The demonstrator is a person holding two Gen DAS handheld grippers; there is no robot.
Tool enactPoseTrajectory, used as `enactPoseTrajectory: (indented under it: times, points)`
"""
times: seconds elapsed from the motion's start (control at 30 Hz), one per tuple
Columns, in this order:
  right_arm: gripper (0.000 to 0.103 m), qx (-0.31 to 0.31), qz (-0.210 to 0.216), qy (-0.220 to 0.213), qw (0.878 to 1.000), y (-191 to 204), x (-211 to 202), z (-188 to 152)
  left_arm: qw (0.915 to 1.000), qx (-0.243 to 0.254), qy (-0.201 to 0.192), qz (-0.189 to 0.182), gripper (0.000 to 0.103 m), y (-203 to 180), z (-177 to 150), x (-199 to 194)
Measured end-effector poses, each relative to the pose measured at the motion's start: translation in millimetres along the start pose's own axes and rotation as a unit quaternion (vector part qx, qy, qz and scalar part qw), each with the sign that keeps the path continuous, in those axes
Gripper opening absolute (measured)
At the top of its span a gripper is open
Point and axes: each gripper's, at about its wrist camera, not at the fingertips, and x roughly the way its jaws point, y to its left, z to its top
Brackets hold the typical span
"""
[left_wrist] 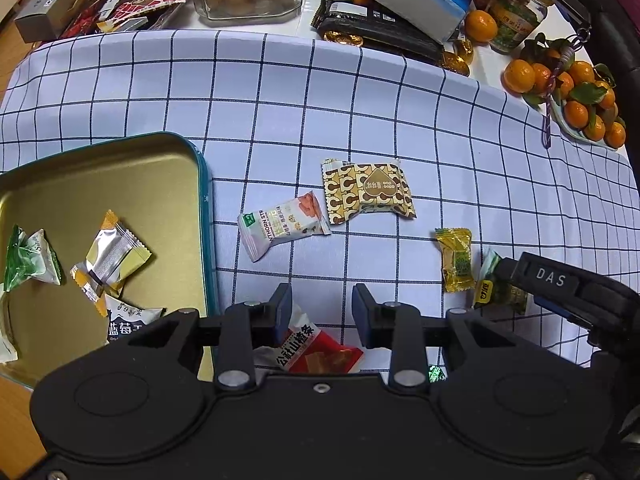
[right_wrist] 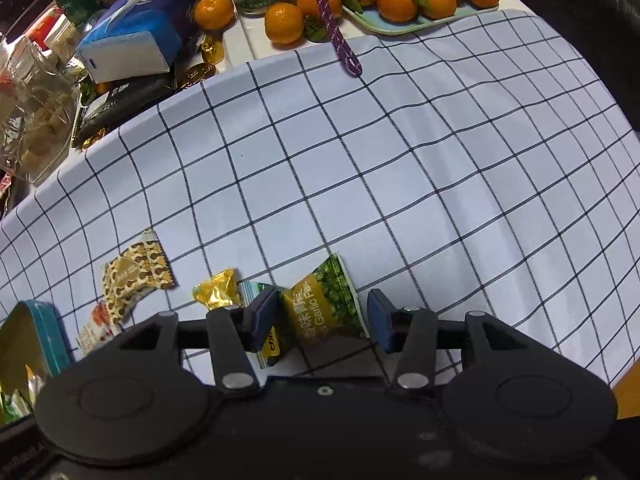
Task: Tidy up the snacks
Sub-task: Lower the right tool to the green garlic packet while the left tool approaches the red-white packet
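Snacks lie scattered on the checked cloth. The left gripper hangs jaws apart over a red packet, just right of the tin, which holds a few wrapped snacks. The right gripper stands spread around a green packet; its left pad seems to touch the wrapper, the right one stays clear. A yellow candy lies just left.
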Motion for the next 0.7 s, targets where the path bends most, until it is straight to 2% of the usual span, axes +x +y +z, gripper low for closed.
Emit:
enactPoseTrajectory:
  times: [0.3,0.47,0.57,0.7]
  points:
    - [0.053,-0.012,-0.036,-0.027,0.999,-18.8,-2.0,1.0,0.9999,0.011,0.002,-0.003,0.043,-9.5,-0.2,3.1]
    - [0.052,0.004,-0.079,-0.014,0.997,-41.2,7.7,6.5,0.9999,0.014,0.004,-0.006,0.043,-13.7,0.7,4.1]
    - [0.052,0.033,-0.061,-0.005,0.998,-56.0,8.9,8.7,0.9998,0.016,0.004,-0.007,0.043,-15.1,1.5,4.3]
    - [0.052,0.044,-0.024,-0.028,0.998,-63.5,-7.7,8.9,0.9998,0.016,0.007,-0.007,0.043,-16.3,2.2,6.5]
